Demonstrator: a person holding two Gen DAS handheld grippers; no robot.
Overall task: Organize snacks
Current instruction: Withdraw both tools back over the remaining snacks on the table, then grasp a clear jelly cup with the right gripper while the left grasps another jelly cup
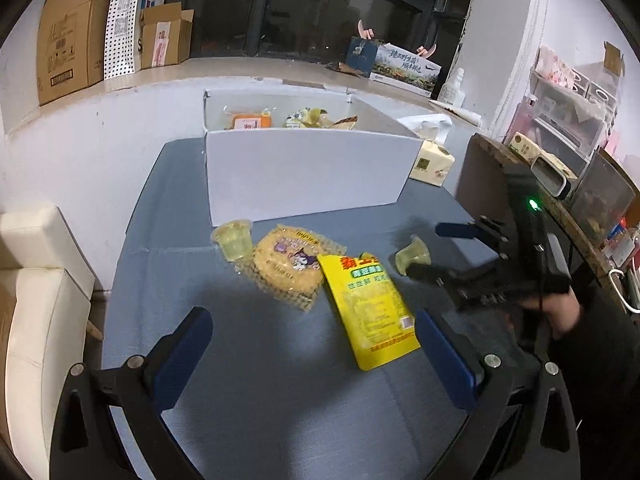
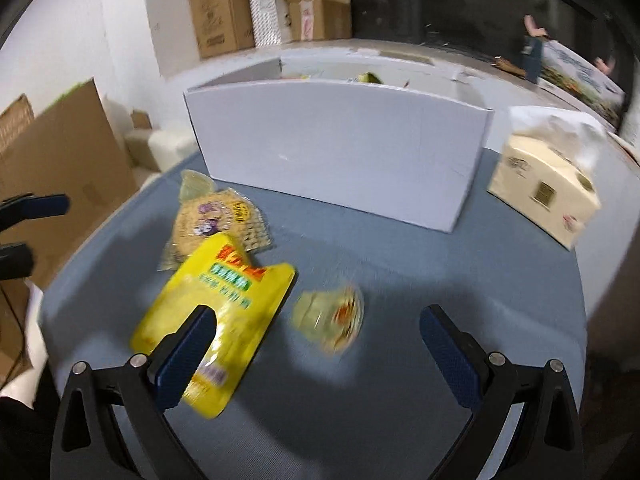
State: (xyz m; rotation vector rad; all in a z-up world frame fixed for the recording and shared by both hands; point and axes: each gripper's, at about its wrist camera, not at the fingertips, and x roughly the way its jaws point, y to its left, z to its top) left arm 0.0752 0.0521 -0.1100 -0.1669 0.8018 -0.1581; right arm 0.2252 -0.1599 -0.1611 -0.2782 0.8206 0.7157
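On the grey-blue table lie a yellow pouch, a round cracker pack, an upright jelly cup and a tipped jelly cup. Behind them stands a white box holding several snacks. My left gripper is open above the table, its right finger beside the pouch's lower end. My right gripper is open, and the tipped jelly cup lies between its fingers untouched. Its left finger overlaps the yellow pouch. The left wrist view shows the right gripper straddling that cup.
A tissue pack sits right of the white box. Cardboard boxes stand on the ledge behind. A white seat is left of the table, and a cluttered shelf is on the right. A hand holds the right gripper.
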